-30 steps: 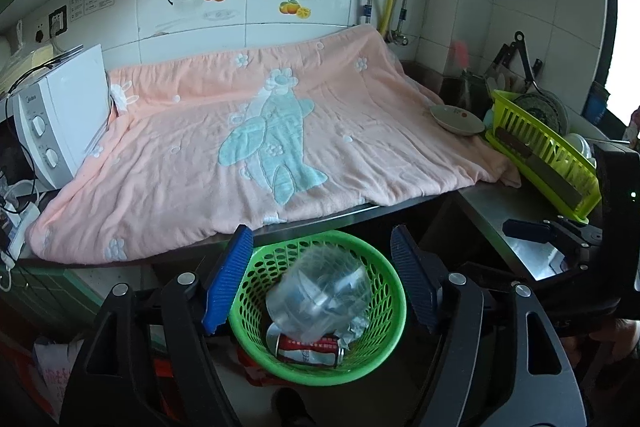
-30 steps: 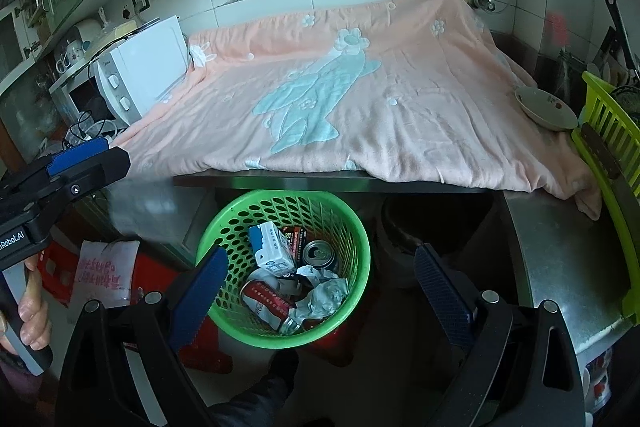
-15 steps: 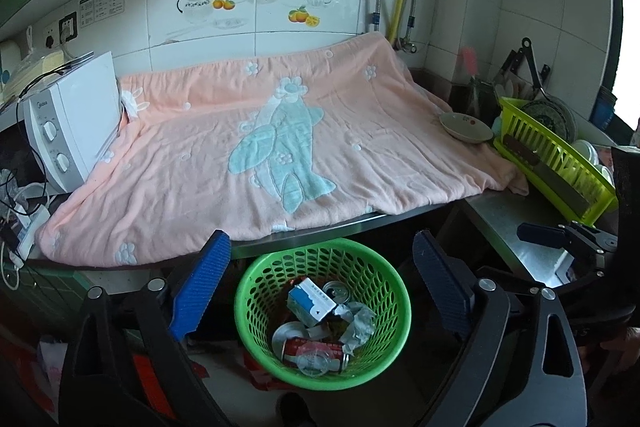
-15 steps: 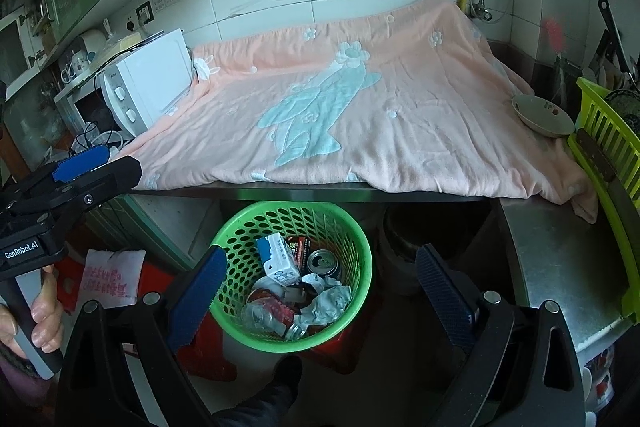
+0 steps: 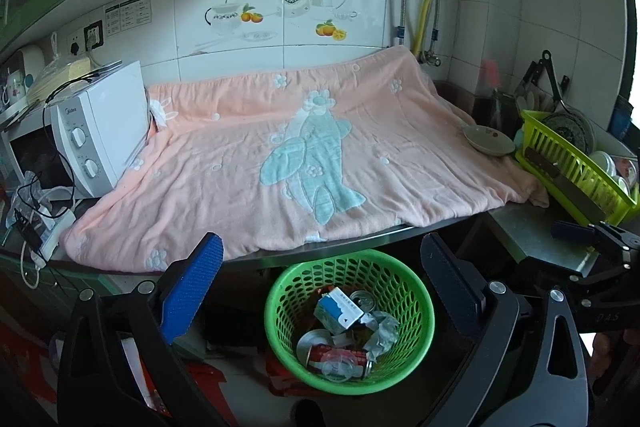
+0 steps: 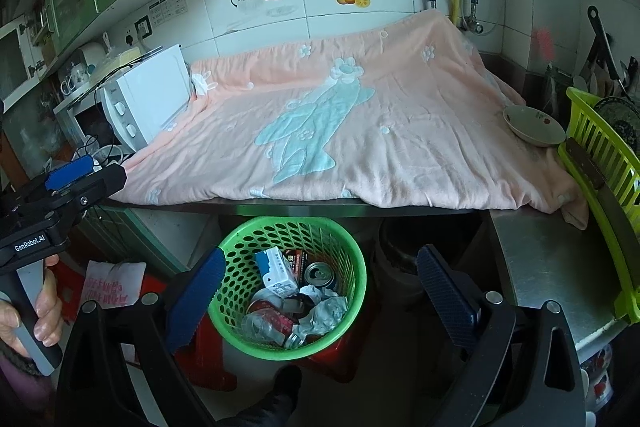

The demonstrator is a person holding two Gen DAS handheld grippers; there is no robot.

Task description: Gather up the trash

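A green mesh basket [image 5: 416, 291] stands on the floor under the counter edge; it also shows in the right wrist view [image 6: 352, 259]. It holds a blue-white carton [image 5: 338, 311], drink cans [image 6: 320, 273], a clear plastic bottle [image 6: 260, 325] and crumpled paper [image 6: 326, 311]. My left gripper [image 5: 320, 291] is open and empty above and in front of the basket. My right gripper [image 6: 320, 299] is open and empty over the basket. The left gripper also shows at the left of the right wrist view [image 6: 76, 179].
A pink blanket [image 5: 304, 155] covers the counter. A white microwave [image 5: 100, 131] stands at the left, a bowl [image 5: 488, 141] and a yellow-green dish rack [image 5: 576, 167] at the right. A bare steel counter [image 6: 552, 263] lies at the right.
The clear plastic bottle, seen falling over the basket in the left wrist view a second ago, now lies among the trash. Both grippers have risen and pulled back from the basket.
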